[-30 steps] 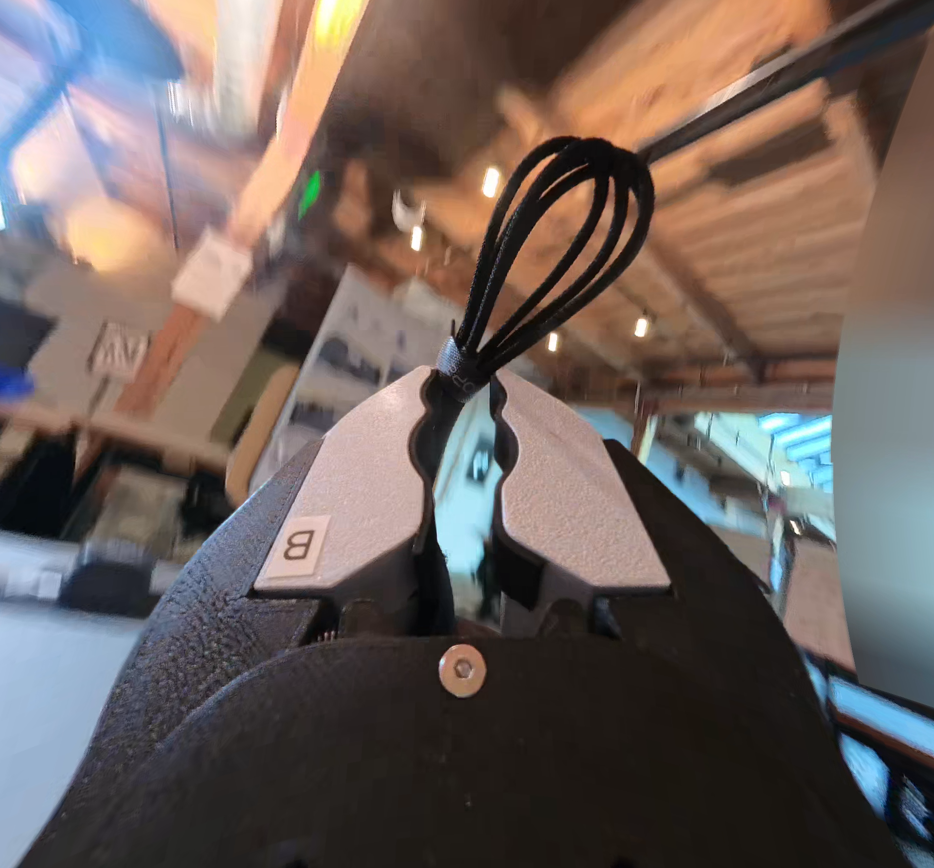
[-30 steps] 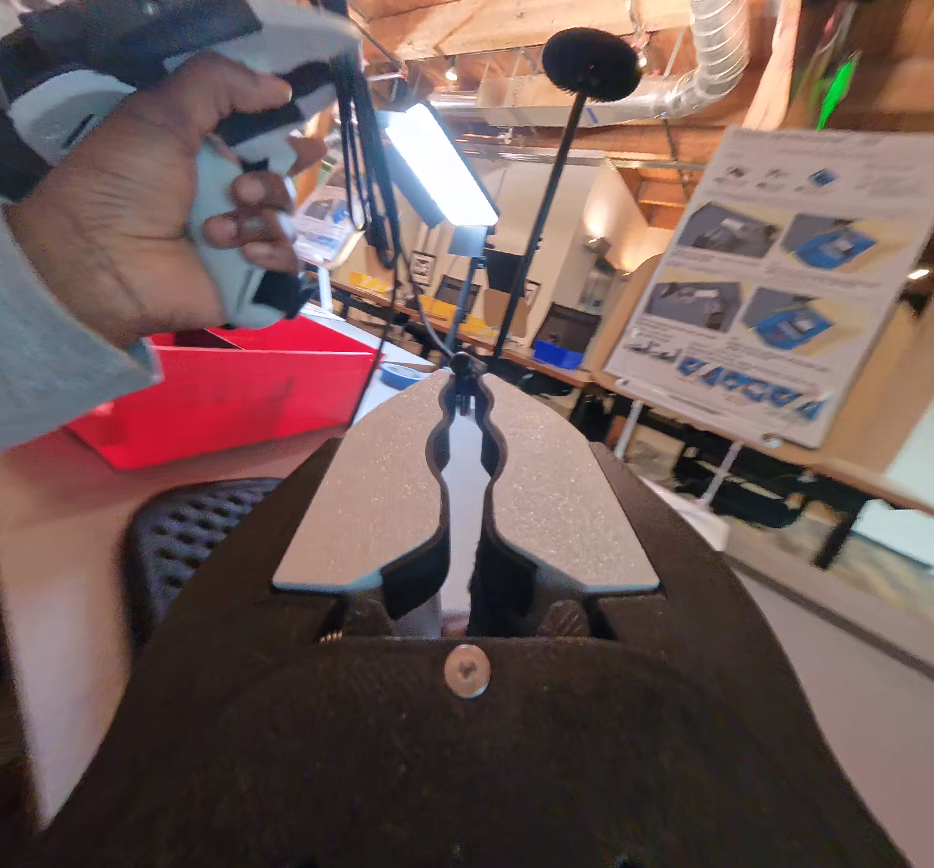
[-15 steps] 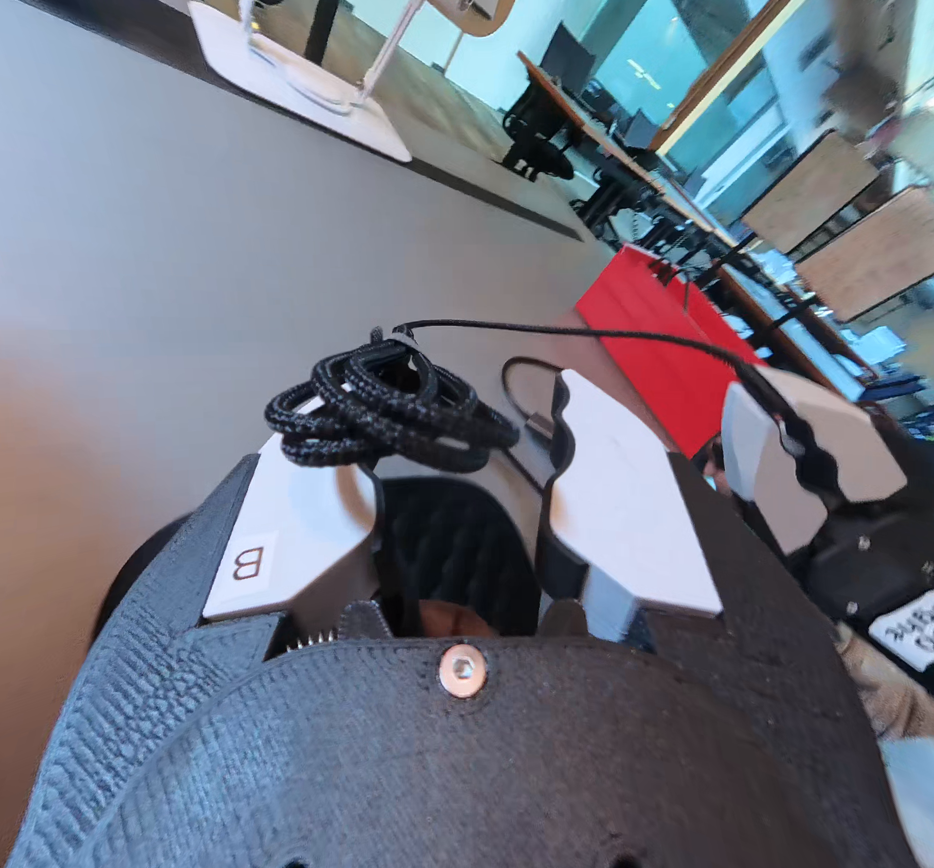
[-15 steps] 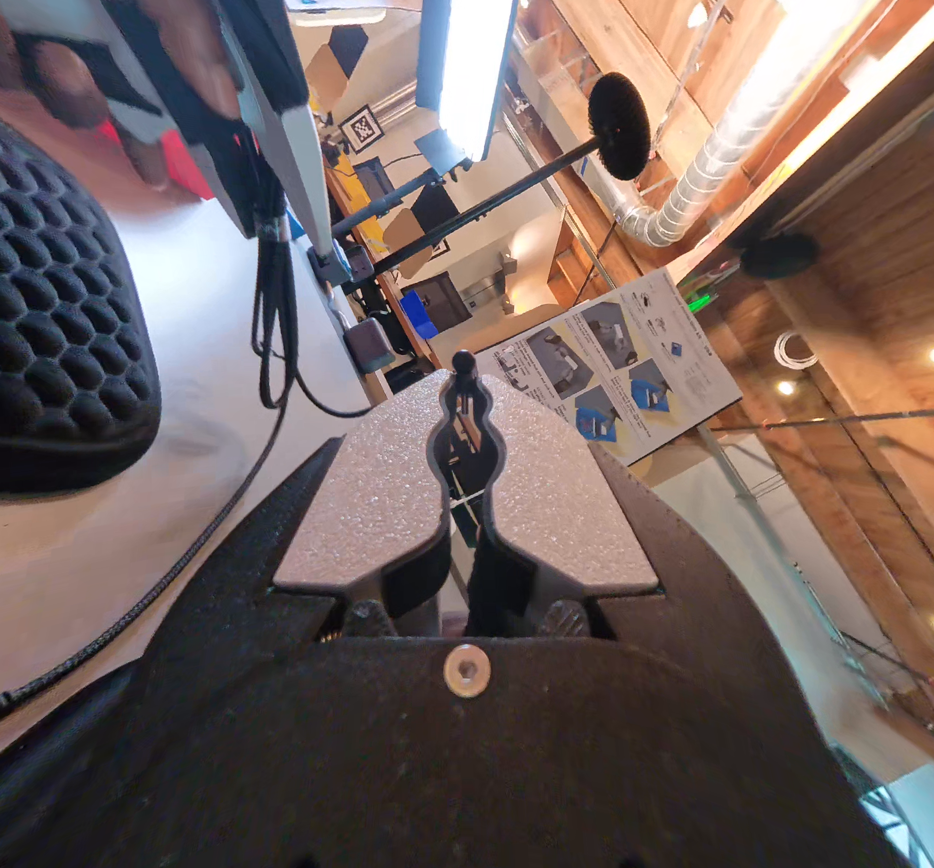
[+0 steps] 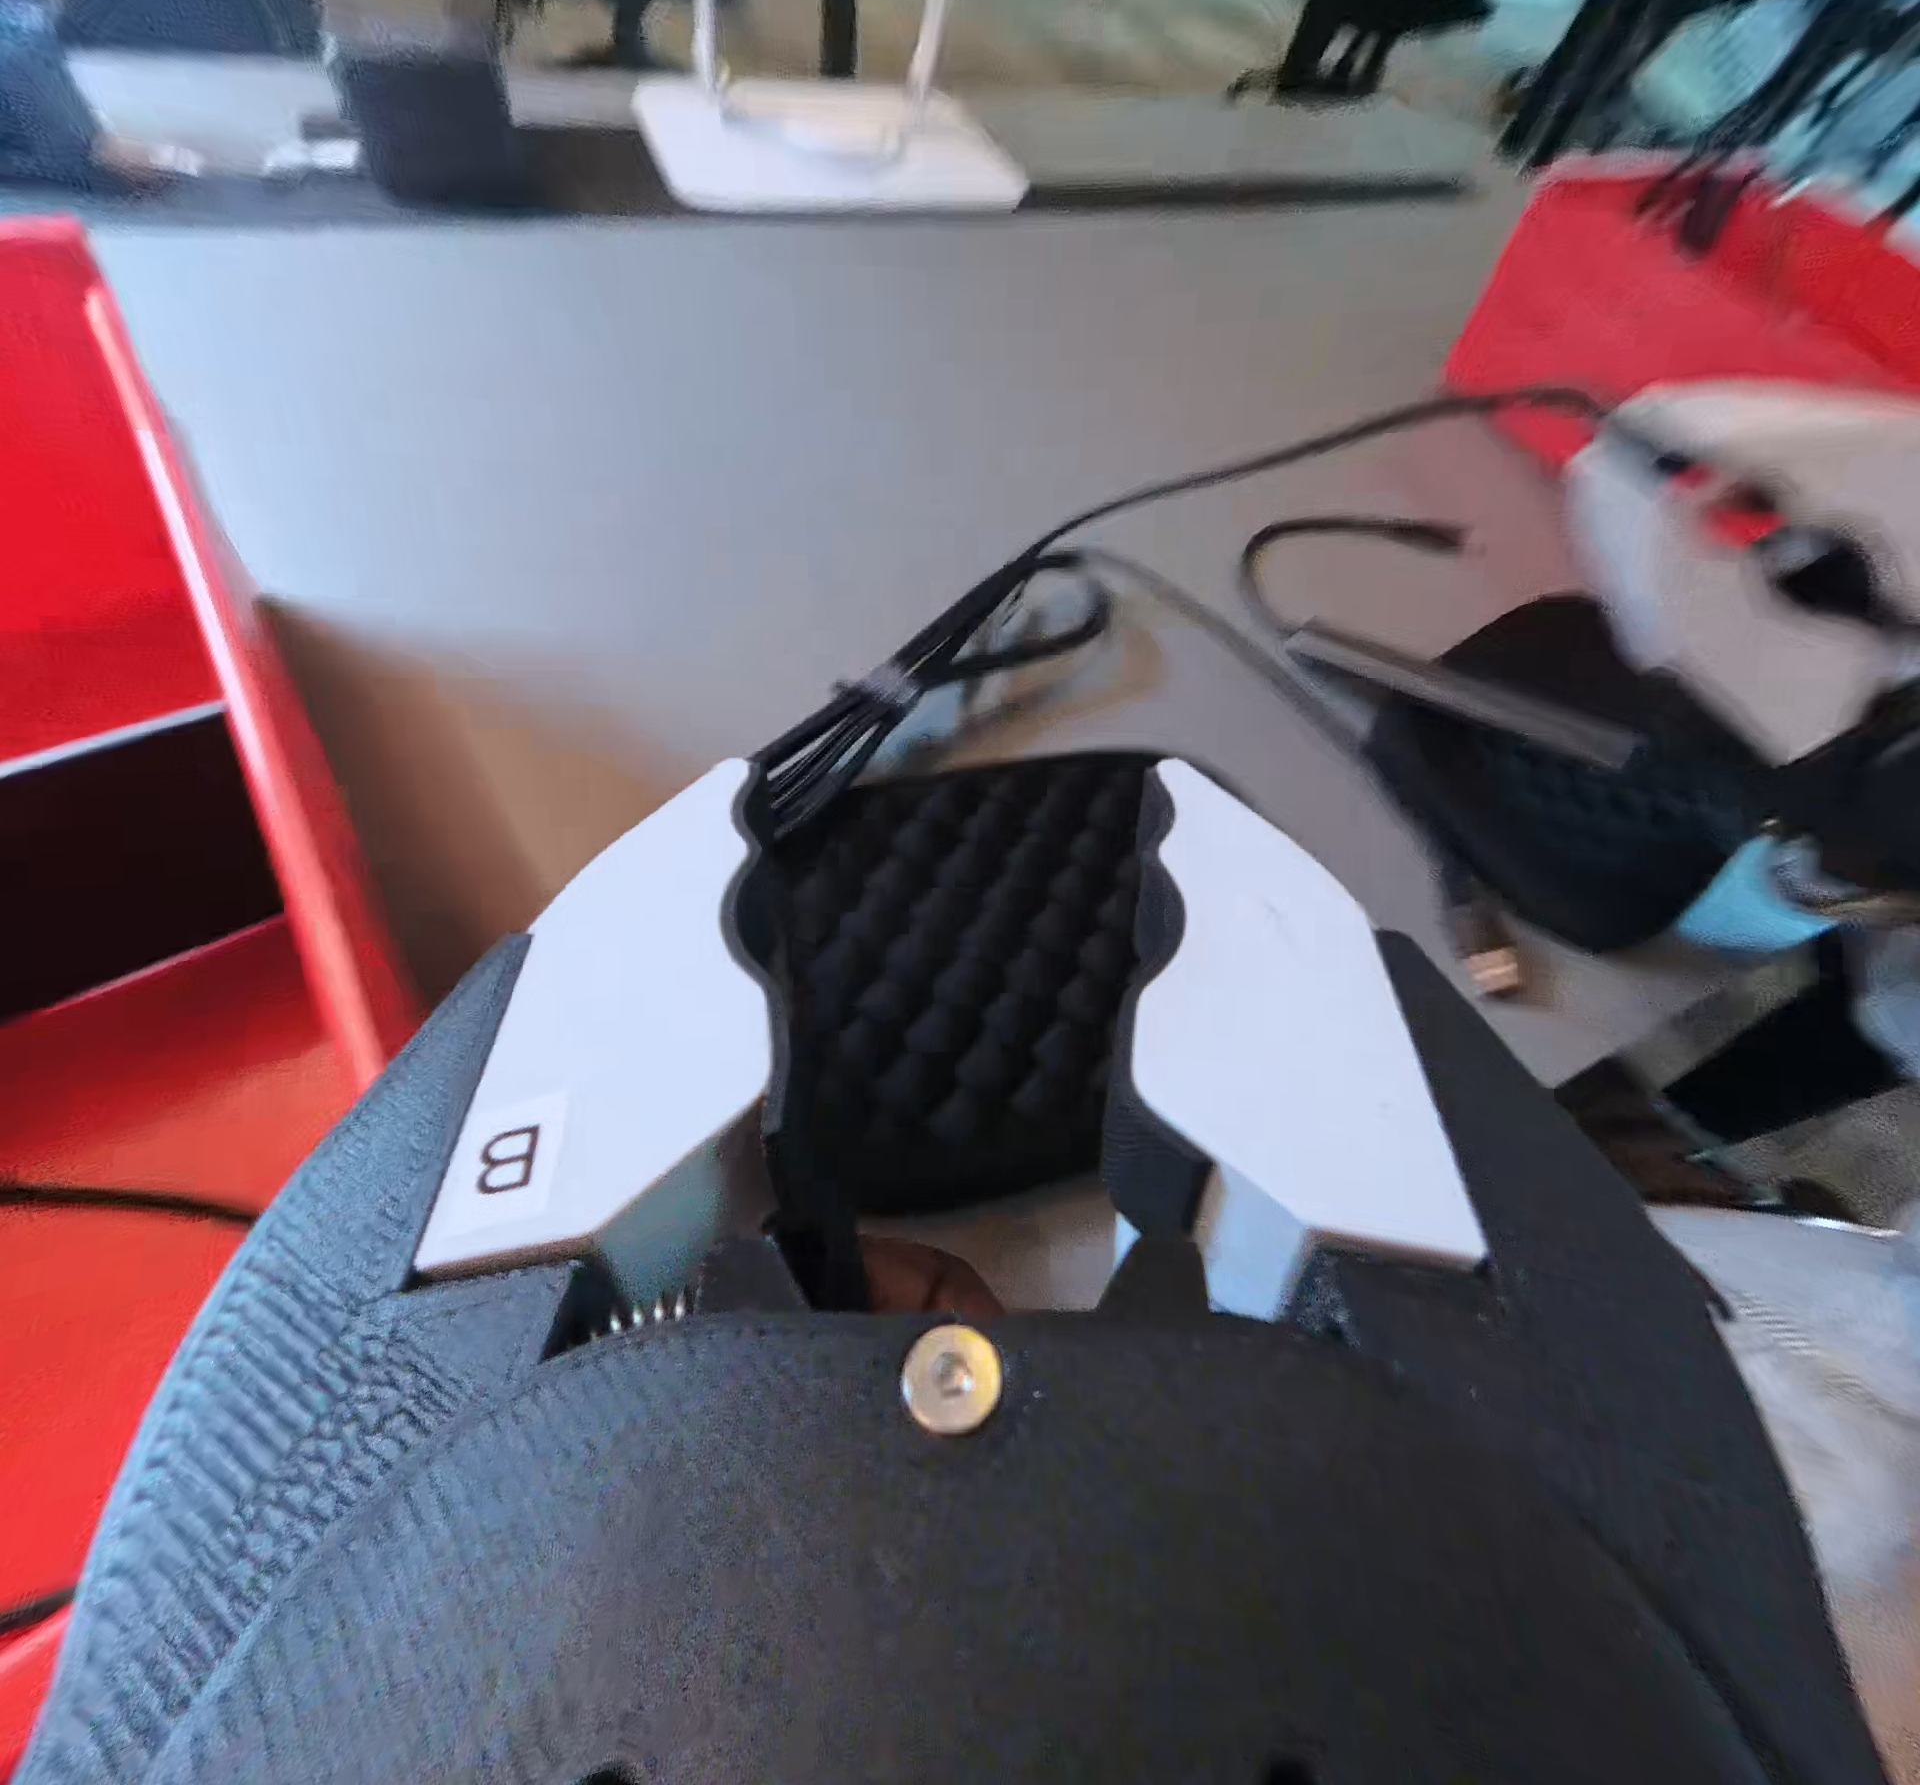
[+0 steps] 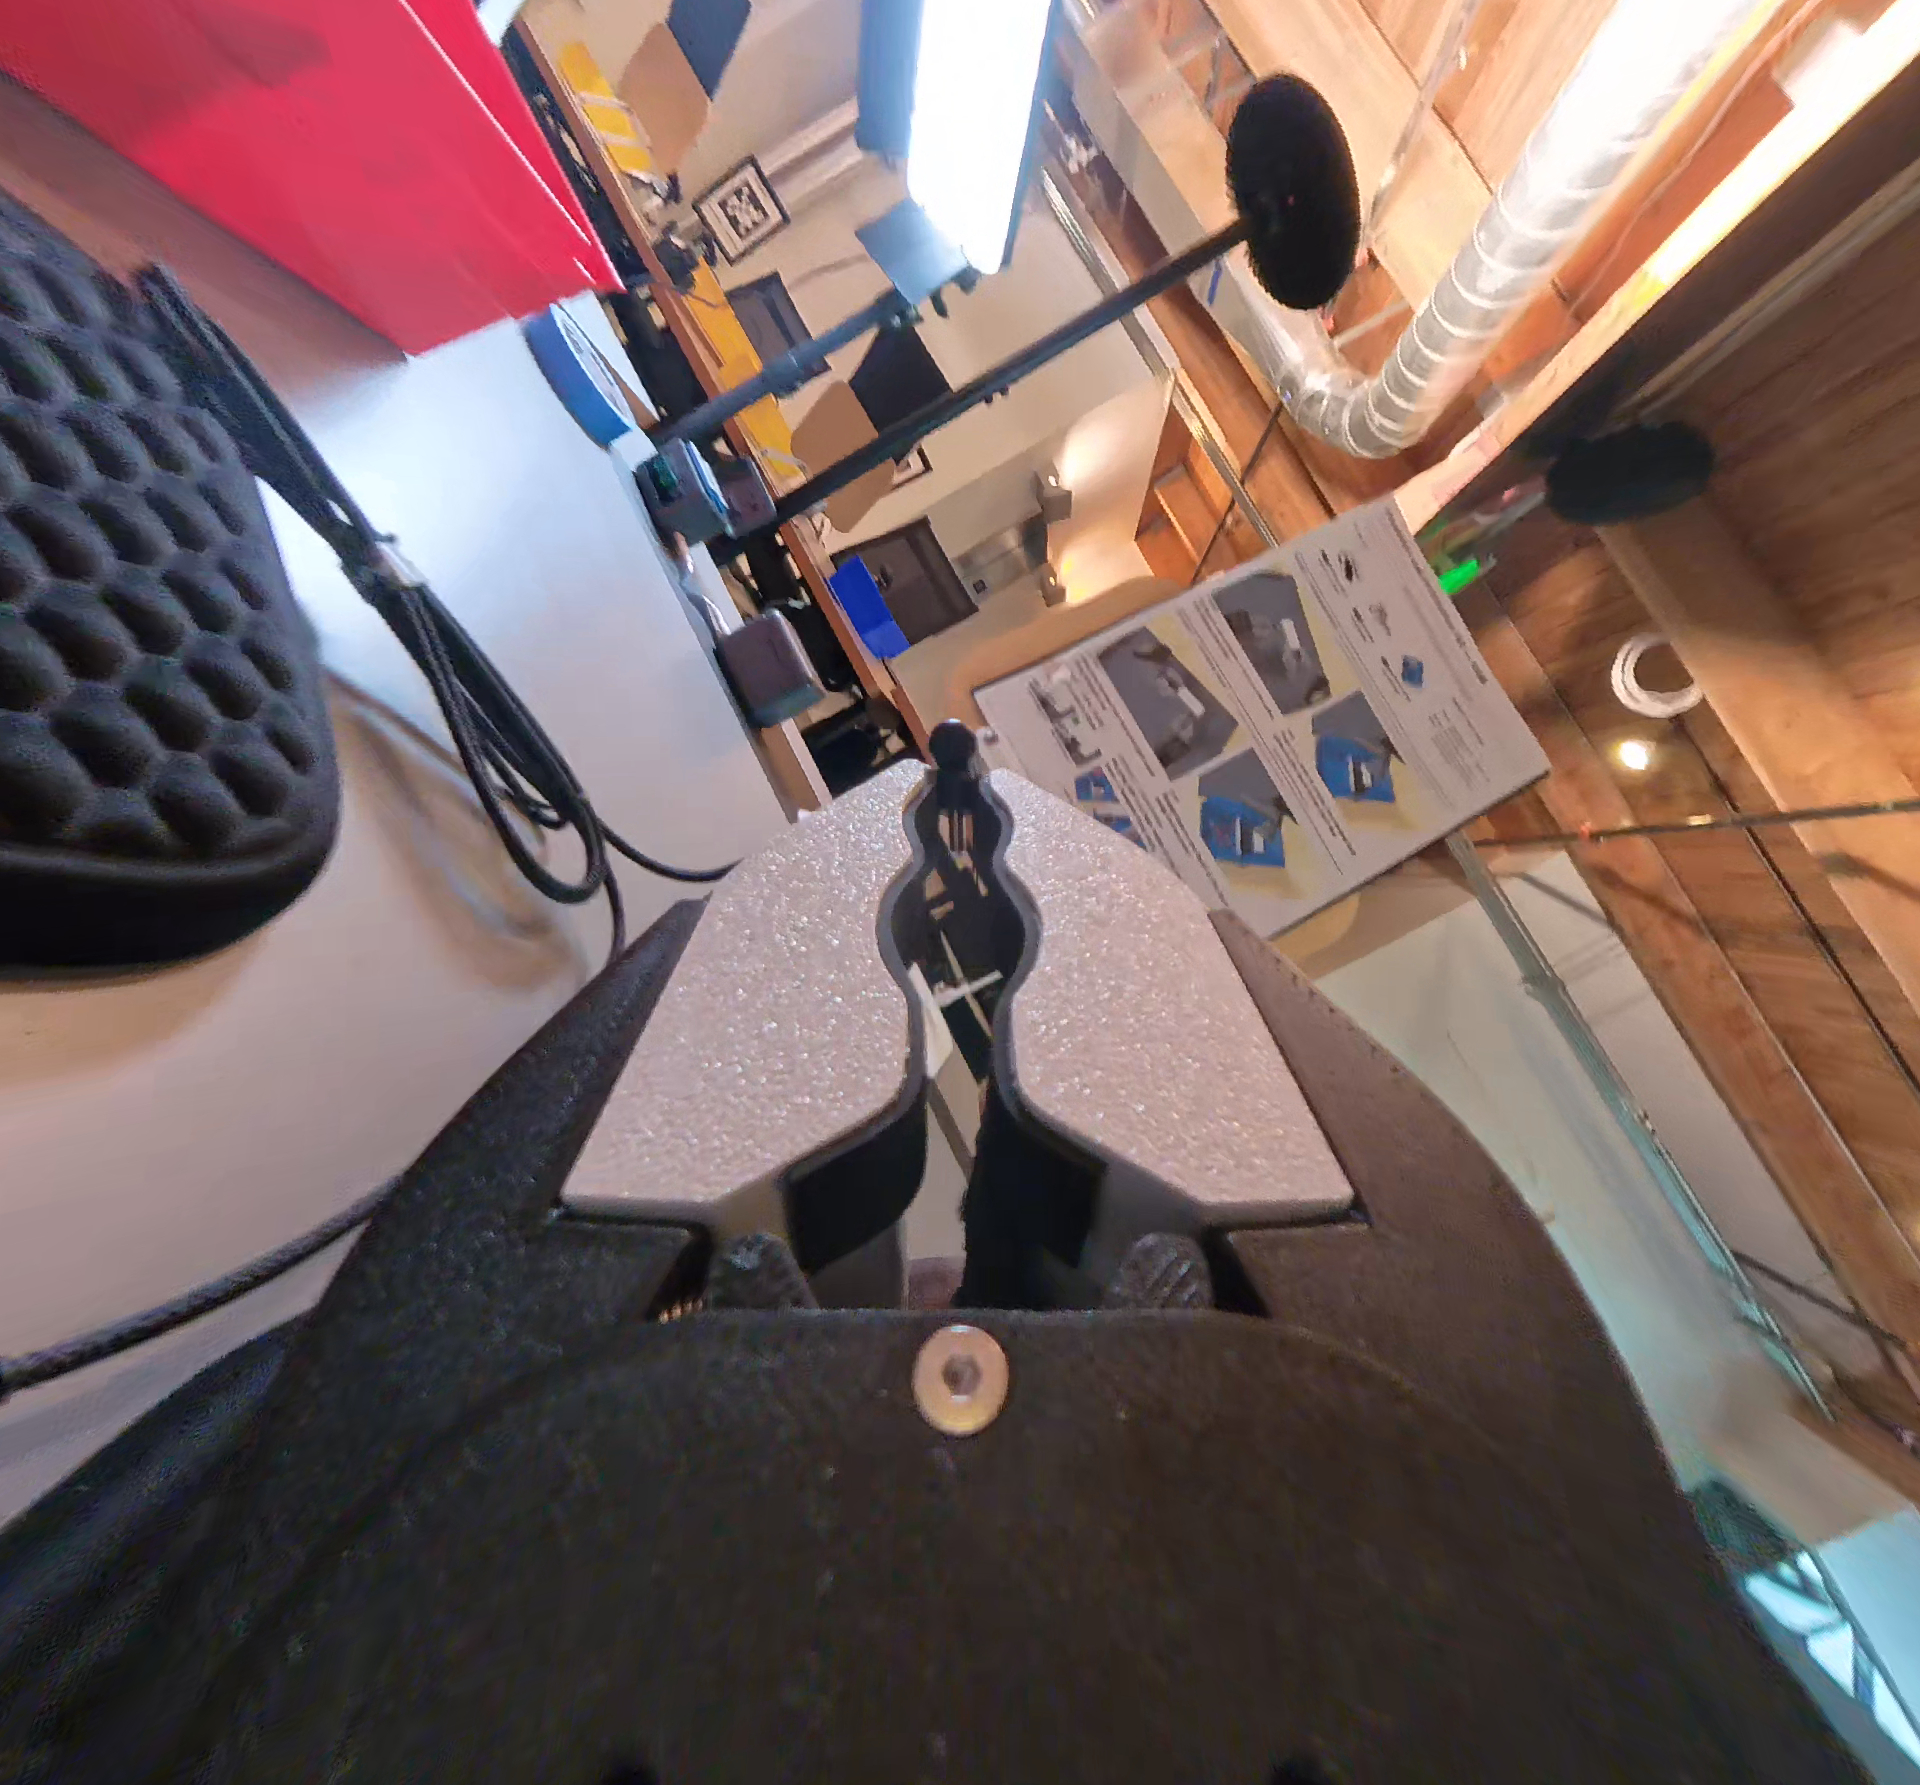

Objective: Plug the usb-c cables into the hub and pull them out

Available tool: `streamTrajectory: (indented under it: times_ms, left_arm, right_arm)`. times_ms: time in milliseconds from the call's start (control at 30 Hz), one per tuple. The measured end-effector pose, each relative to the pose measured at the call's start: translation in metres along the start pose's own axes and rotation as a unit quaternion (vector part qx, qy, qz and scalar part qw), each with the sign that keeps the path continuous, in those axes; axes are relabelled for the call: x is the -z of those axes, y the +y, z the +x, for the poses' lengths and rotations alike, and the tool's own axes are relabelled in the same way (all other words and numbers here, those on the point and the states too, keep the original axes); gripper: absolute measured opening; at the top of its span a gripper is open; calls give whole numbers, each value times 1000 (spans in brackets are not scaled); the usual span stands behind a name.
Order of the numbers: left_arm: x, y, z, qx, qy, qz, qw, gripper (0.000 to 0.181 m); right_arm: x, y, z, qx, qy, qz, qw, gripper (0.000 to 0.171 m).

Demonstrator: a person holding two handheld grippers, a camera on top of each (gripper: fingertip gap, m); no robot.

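Observation:
My left gripper (image 5: 951, 774) is open, its fingers wide apart over a black dimpled pad (image 5: 956, 956). A bundled black cable (image 5: 883, 696) lies on the table with one end against my left fingertip, not clamped. One strand runs from it up and right to my right gripper (image 5: 1704, 488), which is blurred. In the right wrist view my right gripper (image 6: 956, 779) is shut on the cable's end, whose black tip (image 6: 951, 743) pokes out between the fingertips. The bundle (image 6: 468, 696) lies to its left. A slim grey bar, perhaps the hub (image 5: 1455, 686), rests on a second black pad.
Red bins stand at the left (image 5: 125, 592) and far right (image 5: 1662, 281). A second thin cable loop (image 5: 1340, 530) and a metal plug (image 5: 1486, 956) lie at the right. A white stand base (image 5: 831, 156) sits beyond the table's far edge. The dimpled pad (image 6: 135, 592) shows left of my right gripper.
My left gripper opened and let go of the cable bundle, then swung down from the ceiling toward the table. The bundle slid off its finger onto the table. My right gripper stayed shut on the cable's end.

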State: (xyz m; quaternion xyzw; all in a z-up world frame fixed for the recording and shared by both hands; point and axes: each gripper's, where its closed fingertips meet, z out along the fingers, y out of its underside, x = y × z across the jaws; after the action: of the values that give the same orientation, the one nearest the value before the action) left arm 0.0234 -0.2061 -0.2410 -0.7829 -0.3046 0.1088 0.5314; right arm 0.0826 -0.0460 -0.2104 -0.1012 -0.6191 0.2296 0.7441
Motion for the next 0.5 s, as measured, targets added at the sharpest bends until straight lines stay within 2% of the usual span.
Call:
streamTrajectory:
  times_ms: [33,133,200,233,433,500]
  left_arm:
    - [2,-9,14,16,34,24,999,66]
    - [-4,-16,68,129,198,51,970,58]
    - [-16,-10,94,195,270,46,942,37]
    - [-21,-6,105,217,295,41,929,34]
    - [-40,-2,137,300,368,27,879,32]
    - [-41,-2,141,316,386,26,866,25]
  right_arm:
    - [1,-6,-5,9,-5,12,1000,5]
    - [4,-22,-20,45,-16,46,998,5]
    - [6,-29,-28,72,-28,65,995,5]
    - [7,-32,-31,87,-32,74,993,5]
    - [14,-41,-40,140,-52,114,982,5]
    - [15,-41,-42,154,-57,122,979,5]
